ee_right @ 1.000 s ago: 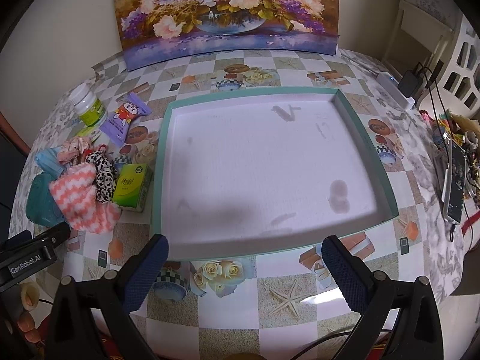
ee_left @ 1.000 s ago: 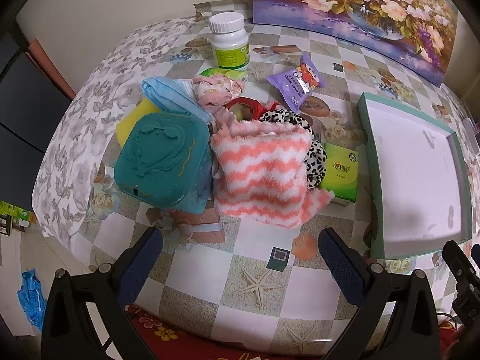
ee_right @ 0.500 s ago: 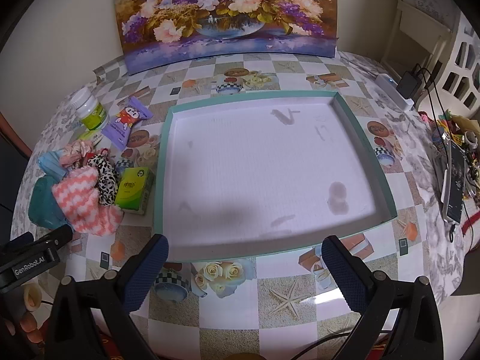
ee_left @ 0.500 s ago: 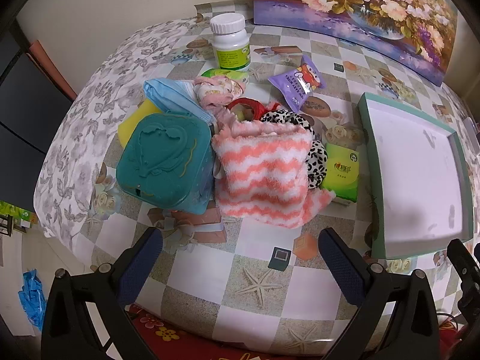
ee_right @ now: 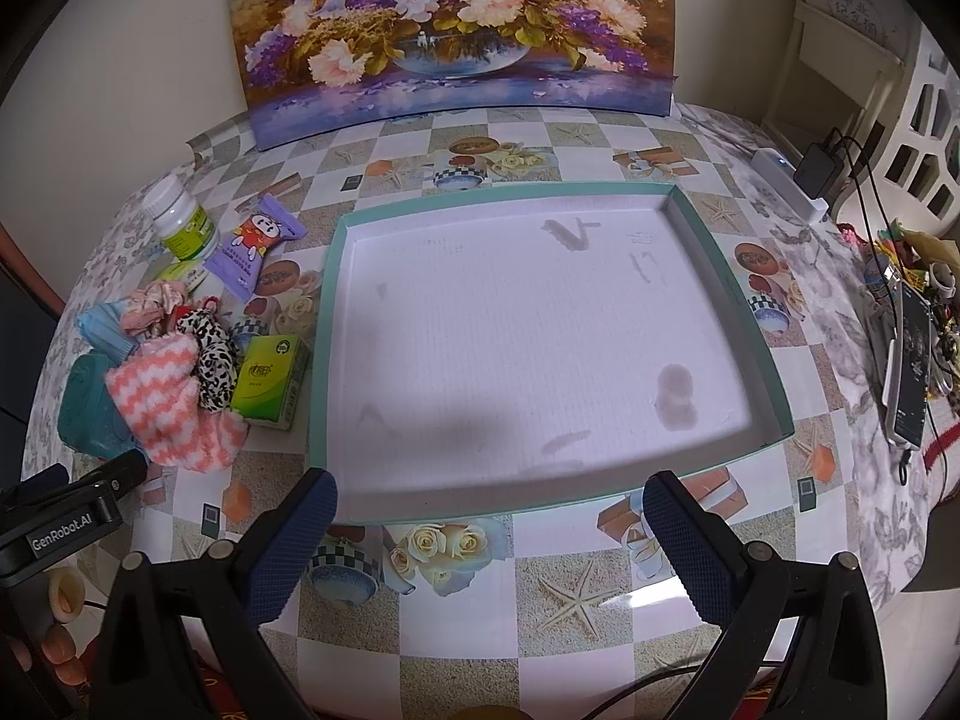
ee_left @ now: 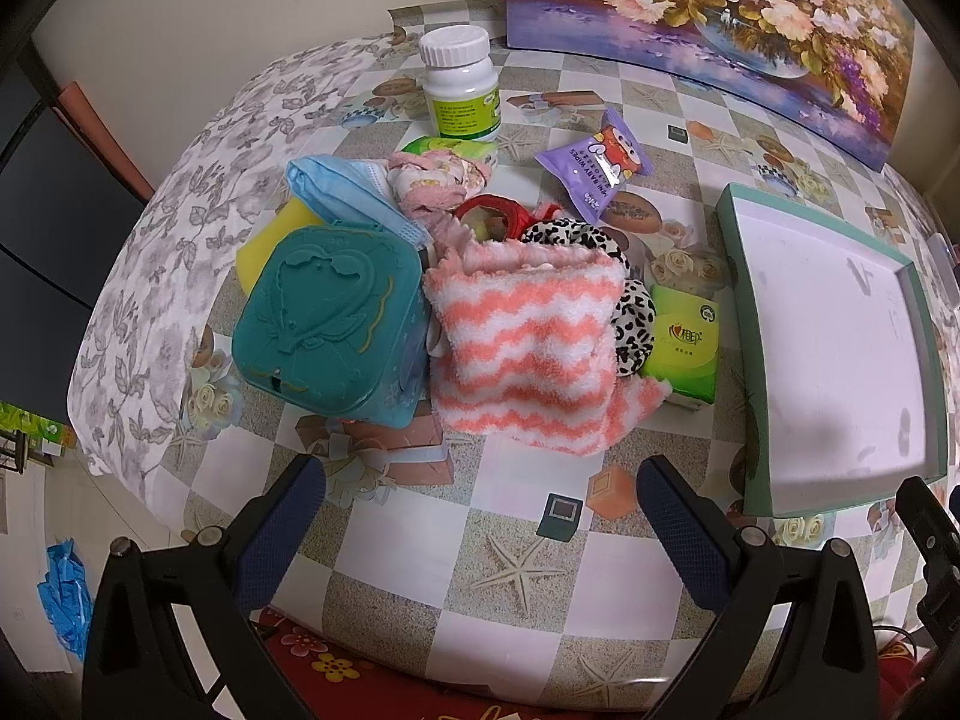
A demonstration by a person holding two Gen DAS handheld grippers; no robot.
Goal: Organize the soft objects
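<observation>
A pile of soft things lies on the checked tablecloth: a pink-and-white striped fuzzy sock (ee_left: pixel 528 342), a leopard-print scrunchie (ee_left: pixel 630 312), a red scrunchie (ee_left: pixel 504 210), a pink floral cloth (ee_left: pixel 432 180) and a blue face mask (ee_left: pixel 342 186). The pile also shows in the right wrist view, with the sock (ee_right: pixel 162 402) at the left. My left gripper (ee_left: pixel 480 516) is open and empty, hovering just short of the sock. My right gripper (ee_right: pixel 489 534) is open and empty at the near edge of the empty teal-rimmed white tray (ee_right: pixel 720 282), which also shows in the left wrist view (ee_left: pixel 738 276).
A teal plastic box (ee_left: pixel 324 318) sits left of the sock over a yellow sponge (ee_left: pixel 264 240). A green tissue pack (ee_left: pixel 684 342), a purple wipes packet (ee_left: pixel 594 162) and a white bottle (ee_left: pixel 462 90) stand around the pile. A flower painting (ee_right: pixel 444 24) leans at the back. Phone and cables (ee_right: pixel 912 354) lie far right.
The left gripper has moved slightly forward toward the pile. The right gripper has shifted slightly. Both stay open and empty.
</observation>
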